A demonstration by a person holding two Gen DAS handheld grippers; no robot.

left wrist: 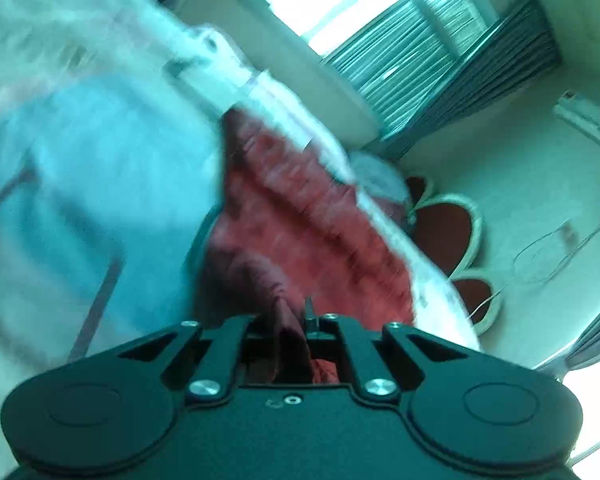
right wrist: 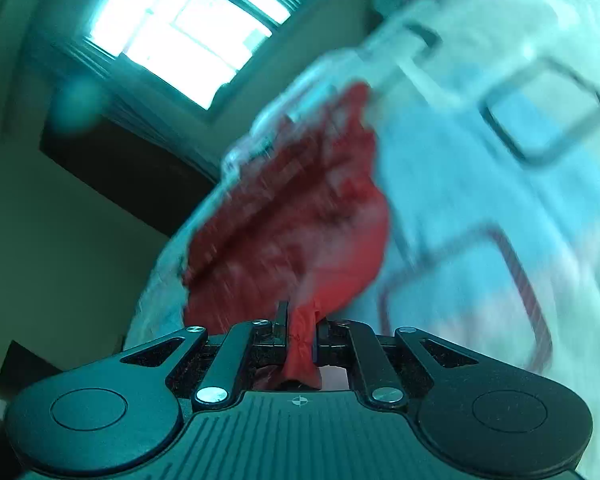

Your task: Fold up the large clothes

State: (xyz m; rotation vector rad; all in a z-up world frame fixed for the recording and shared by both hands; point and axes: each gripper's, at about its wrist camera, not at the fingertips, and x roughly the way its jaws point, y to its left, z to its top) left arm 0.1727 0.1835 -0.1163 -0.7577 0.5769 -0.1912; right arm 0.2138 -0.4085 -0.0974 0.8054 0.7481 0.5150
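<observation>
The left gripper [left wrist: 296, 328] is closed on a bunched fold of the red garment [left wrist: 300, 220], the cloth pinched between its jaws and running away from them across the pale bedsheet [left wrist: 100, 160]. The right gripper [right wrist: 302, 332] is likewise clamped on a twisted corner of the same red garment [right wrist: 296, 208], a narrow tail of fabric squeezed between its jaws. Both views are smeared with blur, so the exact lie of the cloth is hard to read; it seems to lie crumpled on the bed near its edge, with a window [left wrist: 340, 12] and a dark-and-pale rug [left wrist: 448, 232] on the floor beyond. The main risk, as I judge it, is the thinness of each hold: the jaws grip a gathered wad rather than a flat hem, so a sharp pull could let the slippery fabric slide out of one side, leaving the garment dangling from a single corner. Pulling unevenly could also twist it (the right-hand pinch already looks wrung into a rope), giving a crooked fold. The garment sits close to the edge of the bed, so a dropped corner might spill over toward the floor. The bedsheet itself could also be caught up and dragged along.
</observation>
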